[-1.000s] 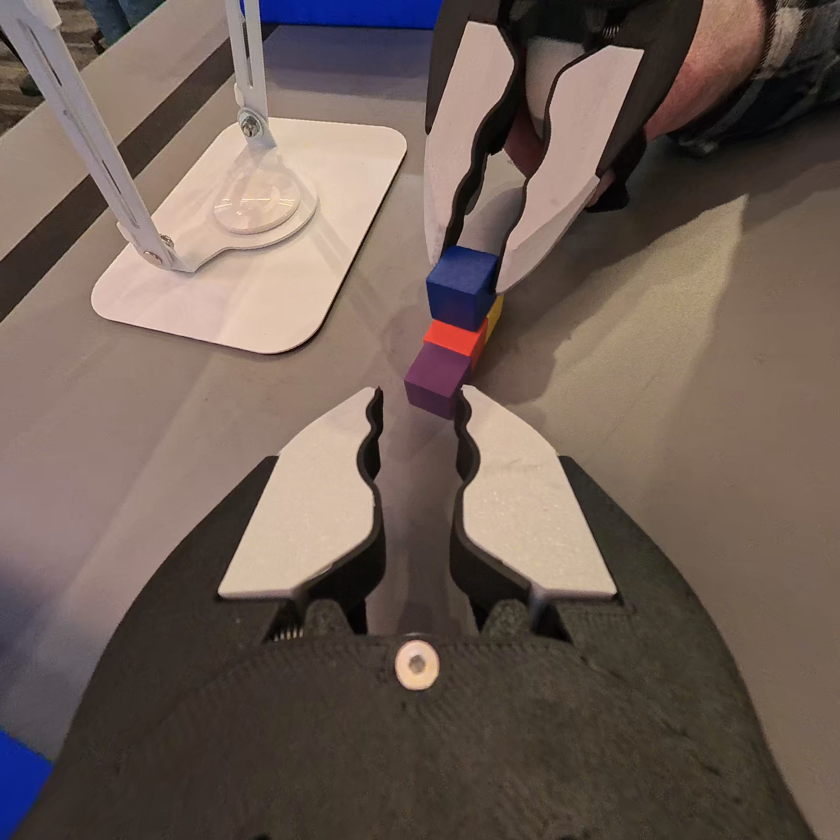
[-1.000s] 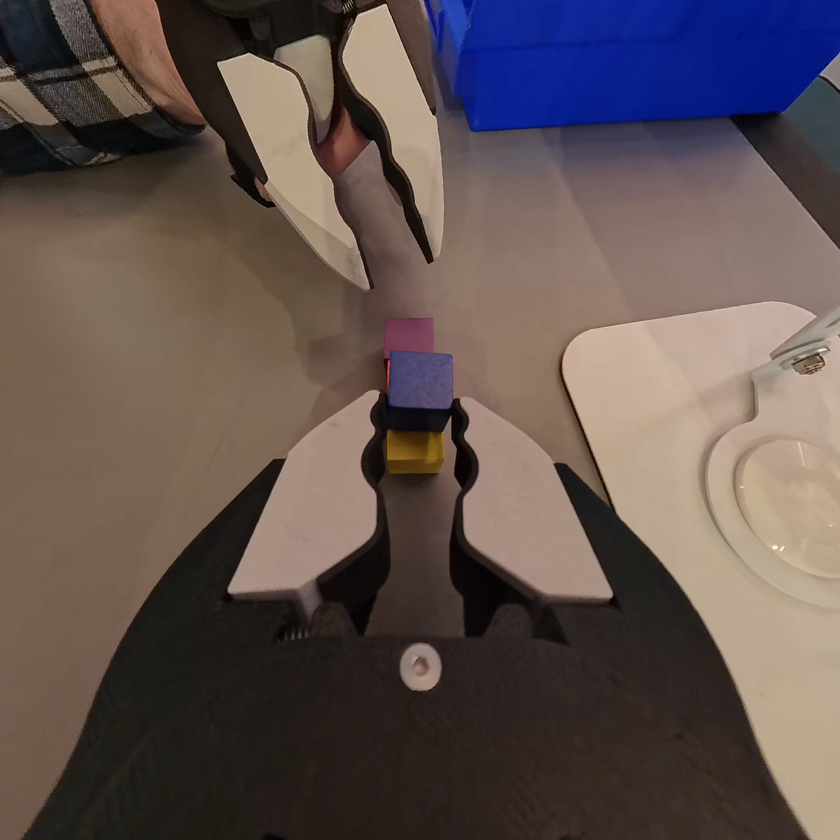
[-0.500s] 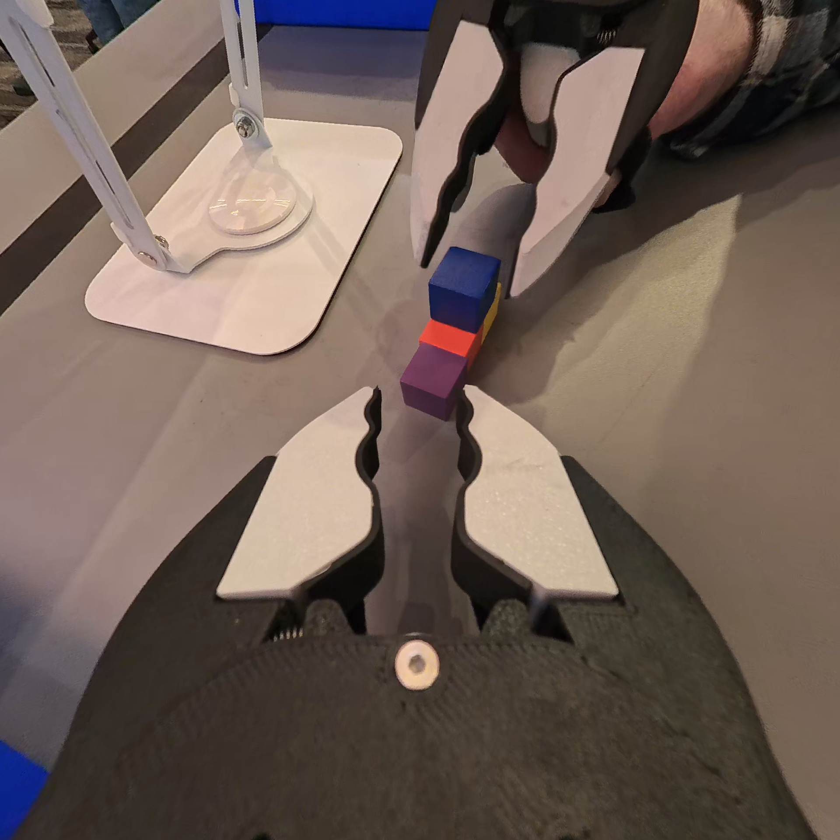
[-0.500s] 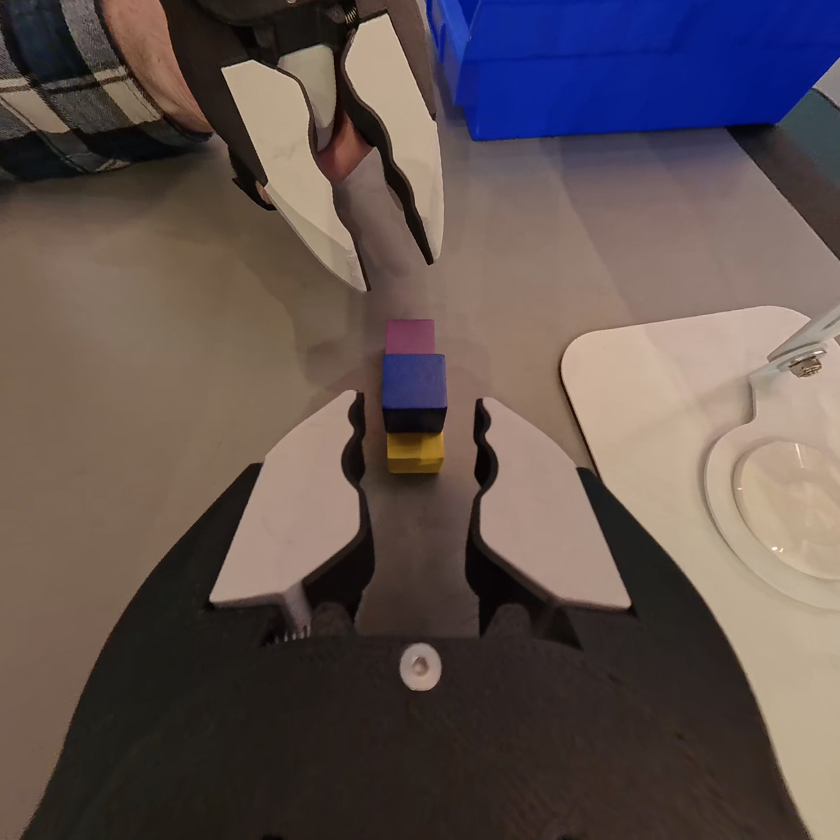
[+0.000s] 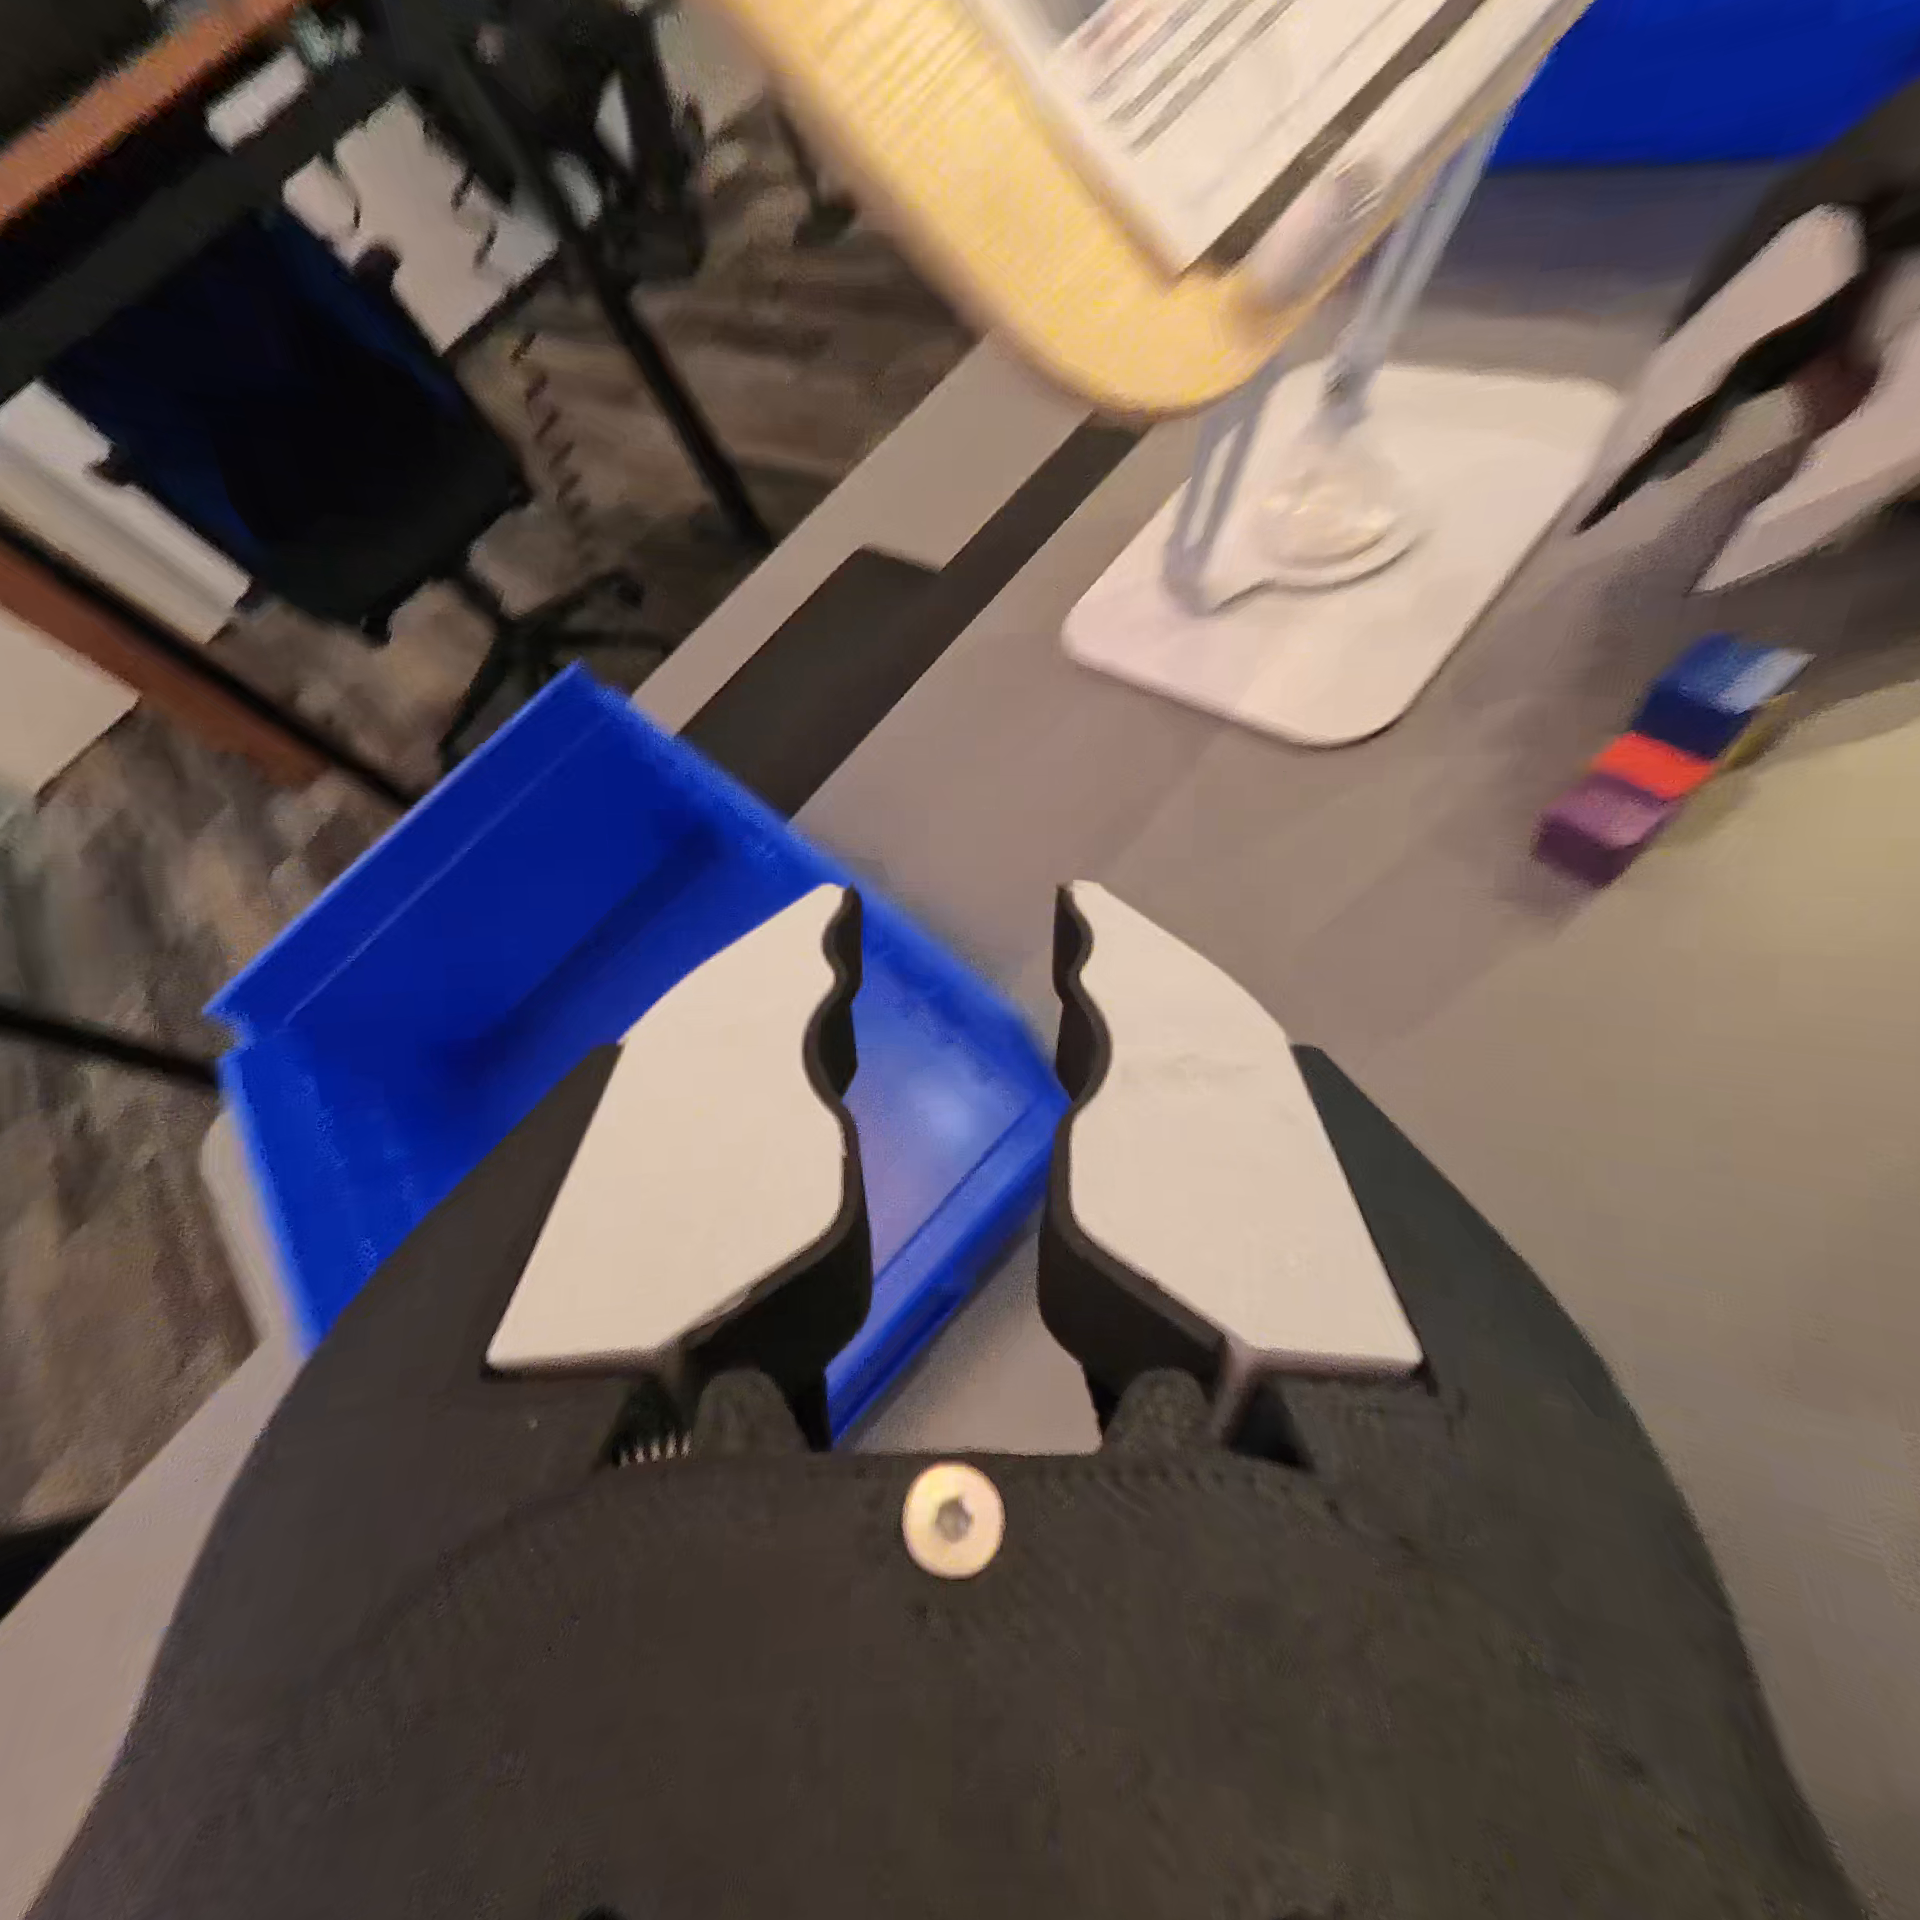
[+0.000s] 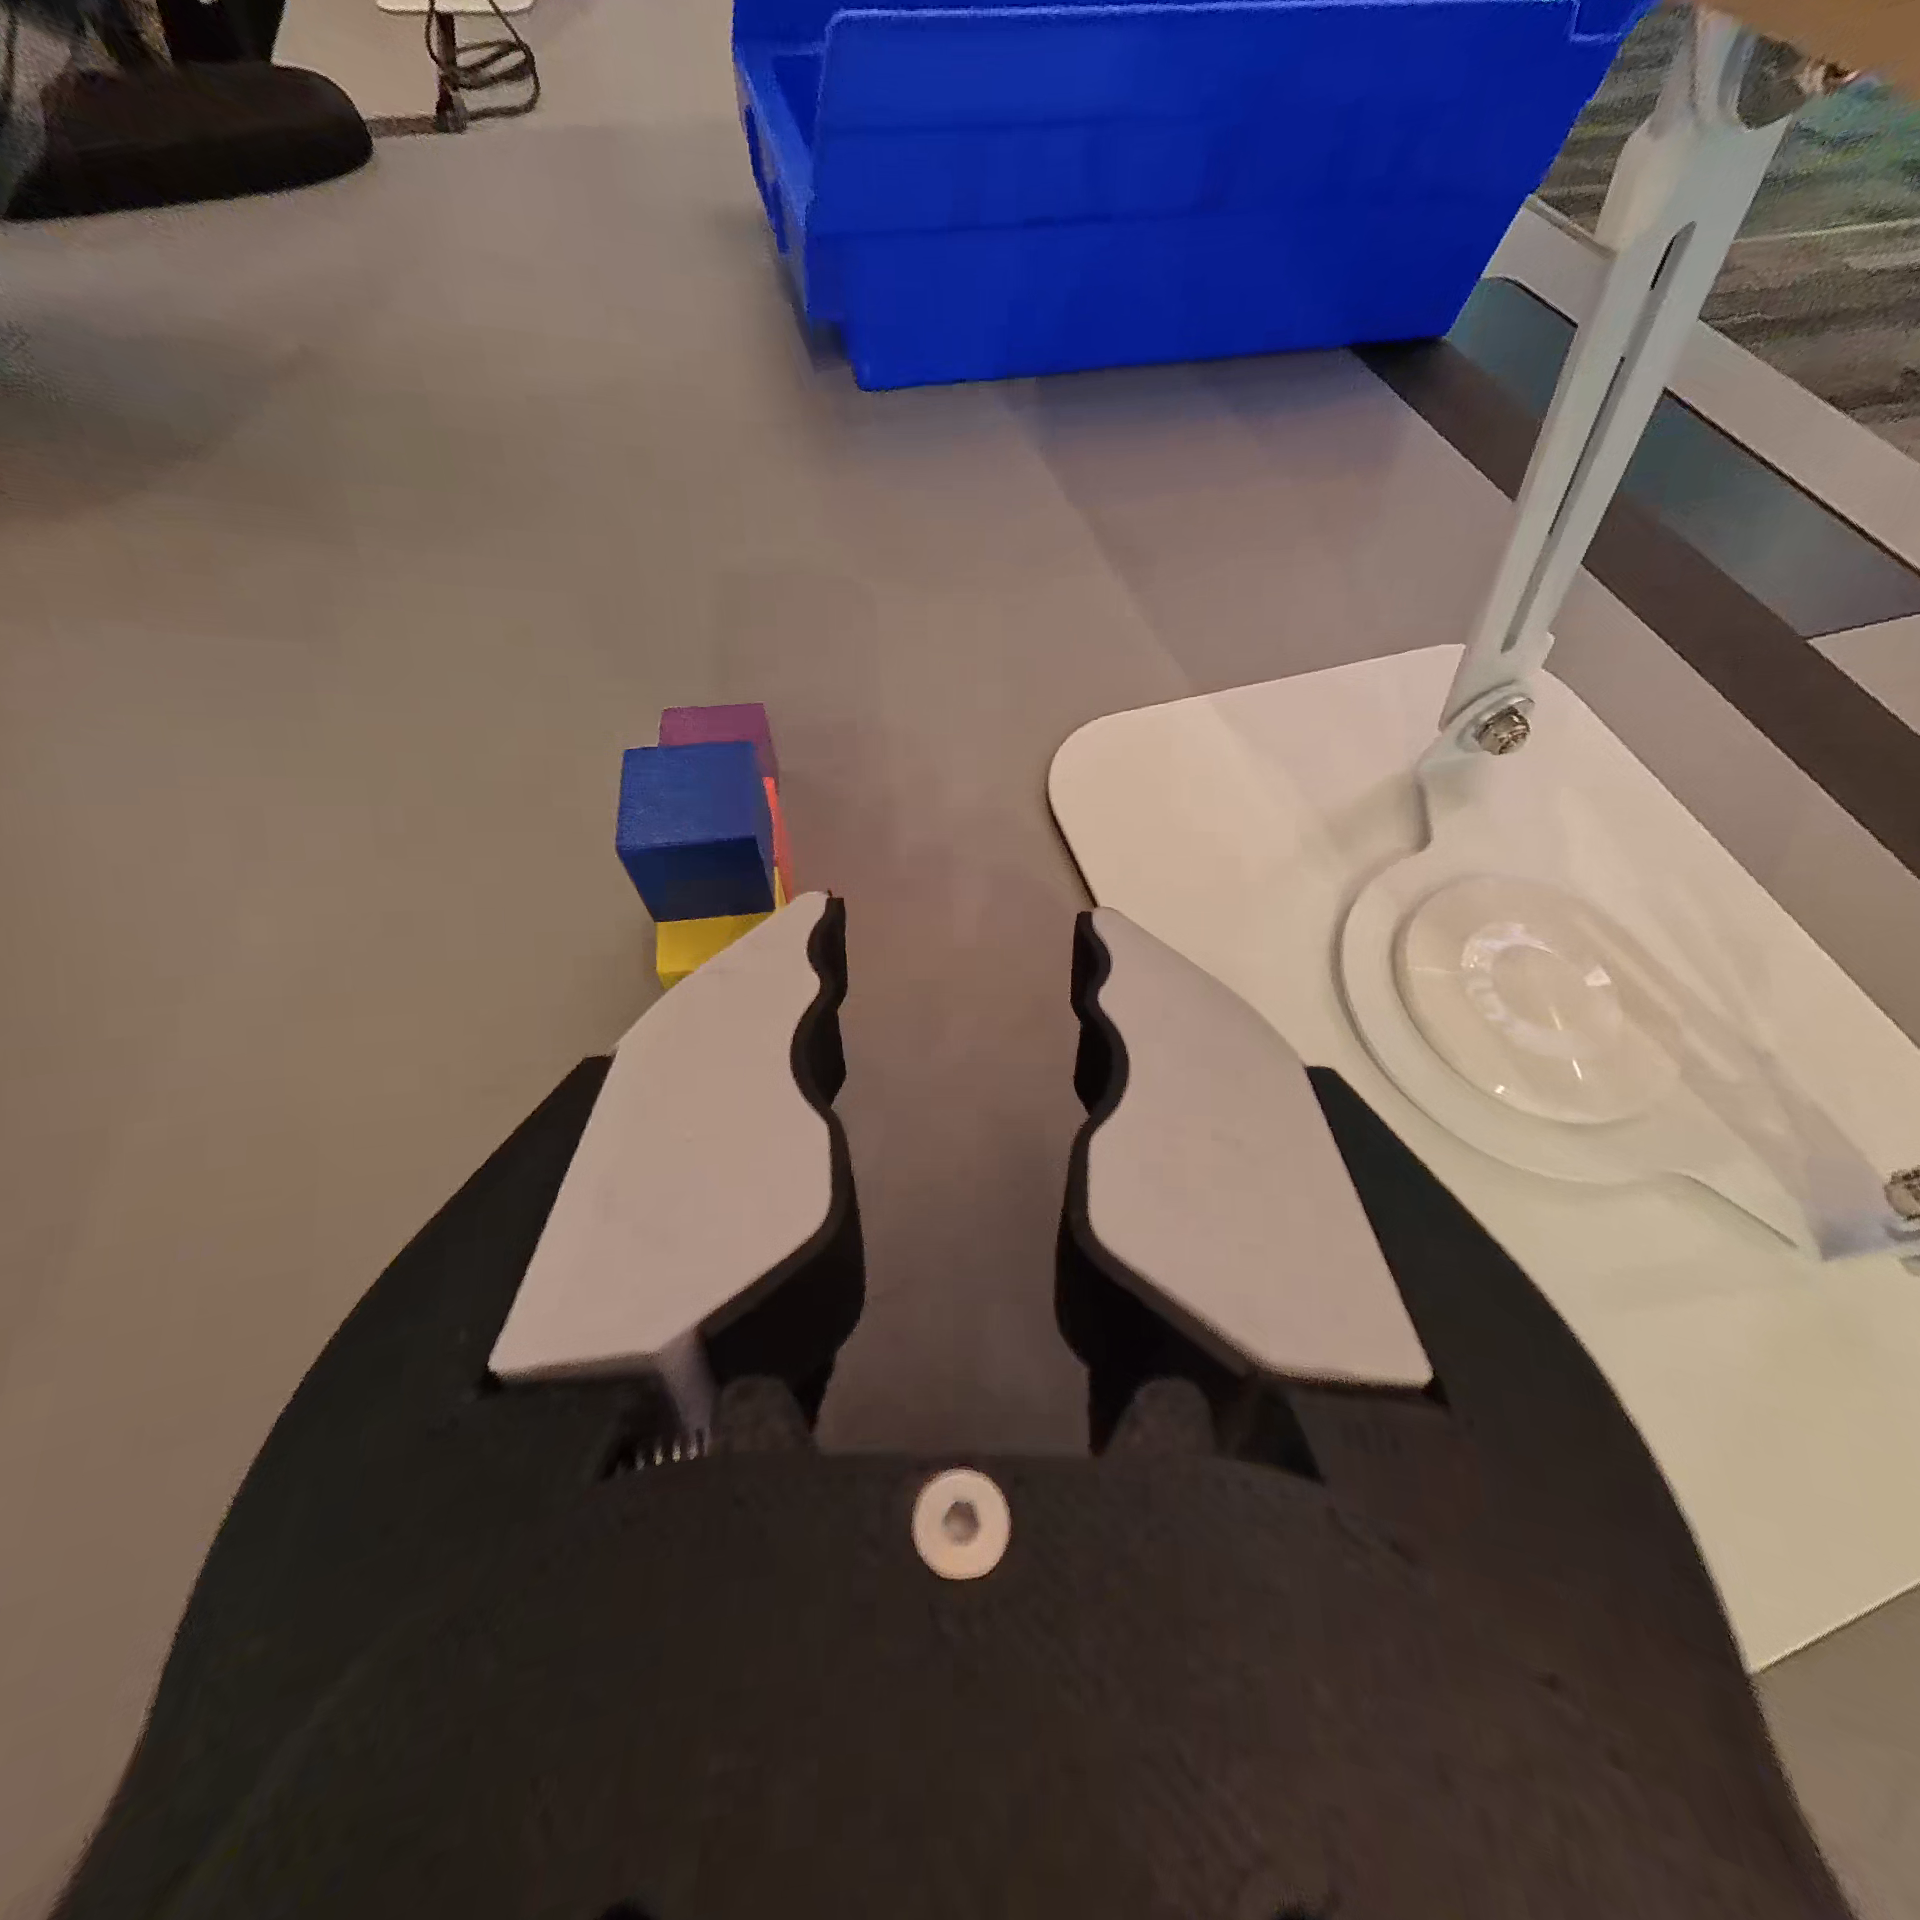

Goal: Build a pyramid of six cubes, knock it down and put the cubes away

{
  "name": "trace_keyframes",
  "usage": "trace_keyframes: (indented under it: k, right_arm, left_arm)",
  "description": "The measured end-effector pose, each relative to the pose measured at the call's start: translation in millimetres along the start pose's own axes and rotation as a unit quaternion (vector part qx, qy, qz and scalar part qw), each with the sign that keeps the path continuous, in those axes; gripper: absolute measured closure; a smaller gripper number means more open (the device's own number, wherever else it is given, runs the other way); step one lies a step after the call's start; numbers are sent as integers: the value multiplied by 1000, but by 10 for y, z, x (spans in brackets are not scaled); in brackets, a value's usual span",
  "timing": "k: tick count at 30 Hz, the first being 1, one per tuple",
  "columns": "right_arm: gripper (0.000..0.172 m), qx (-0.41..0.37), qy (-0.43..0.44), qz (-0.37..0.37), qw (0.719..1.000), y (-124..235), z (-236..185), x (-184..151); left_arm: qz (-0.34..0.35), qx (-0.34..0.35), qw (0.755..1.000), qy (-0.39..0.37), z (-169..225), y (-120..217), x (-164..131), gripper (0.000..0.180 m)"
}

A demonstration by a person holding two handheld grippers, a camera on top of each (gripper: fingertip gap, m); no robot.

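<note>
At the far left of the tabletop point(image 5: 1558, 1143), about nine o'clock from the cubes in the left wrist view, stands a small blue bin point(image 5: 499, 997), close to the edge. The left tongs point(image 5: 956, 904) hang over its near corner, open, with nothing between the pads. This view is blurred, so I cannot tell if cubes lie inside the bin.

Moving right, the cubes stand in one short row on the tabletop: a purple cube point(image 6: 715, 725) at the far end, an orange cube point(image 6: 774, 831) in the middle, a yellow cube point(image 6: 698, 943) nearest, and a blue cube point(image 6: 694, 826) sitting on top, over the yellow and orange ones. Only four cubes are visible, so I judge the pyramid is not finished.

Just right of the row, at about four o'clock from it, the right tongs point(image 6: 954, 914) are open and empty; the left finger point(image 6: 717, 1091) is very near the yellow cube, and whether it touches I cannot tell.

Further right lies a white stand base point(image 6: 1247, 810), and at twelve o'clock a large blue bin point(image 6: 1143, 208).

The risks, as I judge them: the right finger may brush the row and topple the blue cube too early; and the left tongs, reaching in haste, may push the small bin off the edge
</note>
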State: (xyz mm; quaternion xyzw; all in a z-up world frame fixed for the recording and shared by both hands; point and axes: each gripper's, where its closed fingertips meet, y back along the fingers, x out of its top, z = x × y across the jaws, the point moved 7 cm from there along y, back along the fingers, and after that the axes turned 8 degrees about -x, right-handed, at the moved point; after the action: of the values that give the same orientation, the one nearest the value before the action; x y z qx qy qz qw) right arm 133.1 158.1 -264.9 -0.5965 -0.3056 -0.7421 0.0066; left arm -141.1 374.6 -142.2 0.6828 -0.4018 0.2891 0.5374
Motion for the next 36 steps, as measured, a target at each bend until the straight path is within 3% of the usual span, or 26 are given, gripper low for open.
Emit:
trace_keyframes:
  k: [3, 6, 9, 20, 24, 33, 36]
  right_arm:
    - [131, -5, 13, -11, 1000, -26, -14, -12]
    - [132, -9, 24, -18, 999, -43, -32, -23]
    - [132, -13, 23, -22, 999, -50, -24, -27]
    - [134, -3, 26, -29, 999, -60, -25, -36]
    - [134, 1, 28, -28, 999, -55, -32, -35]
    - [135, 3, 31, -29, 999, -55, -41, -38]
    - [135, 3, 29, -28, 999, -53, -35, -36]
  left_arm:
    - [-58, 27, 998, -4, -426, -76, -134, 148]
    - [-133, -15, 990, 35, -675, -362, -382, 143]
    - [-214, -13, 975, 52, -844, -636, -693, 137]
    - [-275, -45, 958, 61, -952, -1131, -1122, 137]
    - [-295, -34, 953, 58, -969, -1205, -1209, 146]
    - [-294, -12, 955, 28, -955, -1227, -1194, 152]
    - [-295, -10, 955, 32, -959, -1087, -1133, 152]
